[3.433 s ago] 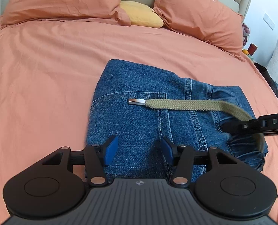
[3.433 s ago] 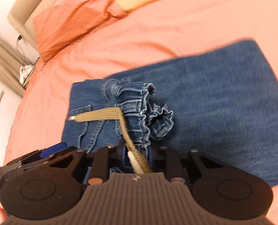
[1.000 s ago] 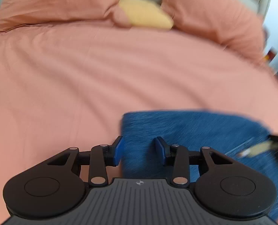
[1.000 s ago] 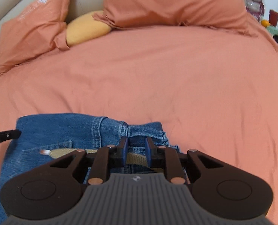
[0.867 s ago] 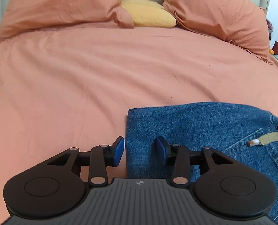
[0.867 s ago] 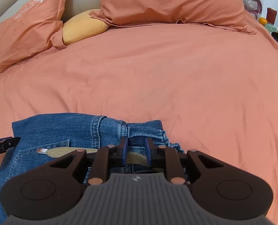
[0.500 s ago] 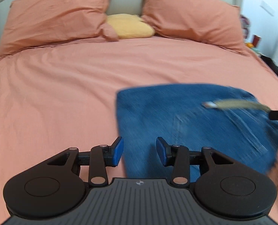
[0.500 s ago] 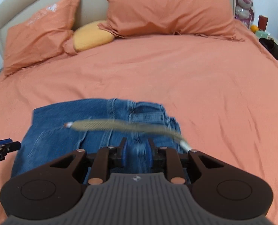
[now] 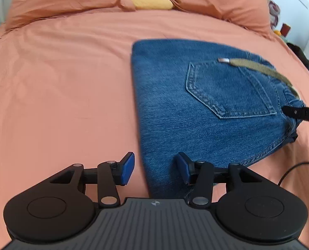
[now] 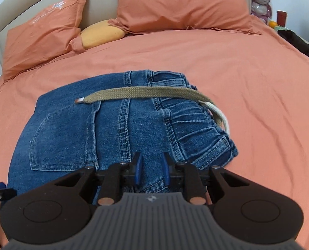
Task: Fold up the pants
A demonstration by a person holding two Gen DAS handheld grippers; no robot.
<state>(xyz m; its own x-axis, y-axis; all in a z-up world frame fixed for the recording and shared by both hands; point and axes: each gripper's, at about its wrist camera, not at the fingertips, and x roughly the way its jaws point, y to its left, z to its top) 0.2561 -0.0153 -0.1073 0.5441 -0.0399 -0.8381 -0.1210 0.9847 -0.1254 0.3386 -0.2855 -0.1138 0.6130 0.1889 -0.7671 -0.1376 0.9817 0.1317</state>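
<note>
Bedding, orange: sheet (image 9: 60,87) spread over the whole bed, bare to the left of the left gripper's fingers

Left gripper (image 9: 154,169): jaws opening, blue pads well apart. Left pad (image 9: 127,170) over bare sheet, right pad (image 9: 182,169) over denim; the folded side edge of the pants runs between them. Pads not pressing on the cloth

Pants (image 9: 206,108), blue denim, folded to a compact block lying flat on the sheet, ahead and to the right of the left fingers, directly ahead of and under the right fingers. Back pocket (image 9: 229,89) faces up

Drawstring (image 10: 144,93), khaki, flat woven, metal-tipped, lying across the upper fold beyond the right fingers, curving down at the gathered waistband (image 10: 198,129) on their right

Right gripper (image 10: 151,170): jaws narrow, blue pads close together over the near edge of the denim; whether cloth is pinched between them cannot be told

Pillows: two orange (image 10: 175,2), one yellow cushion (image 10: 101,33) between them, far beyond the fingers at the headboard

Clutter, small, blurred, far right beside the bed
</note>
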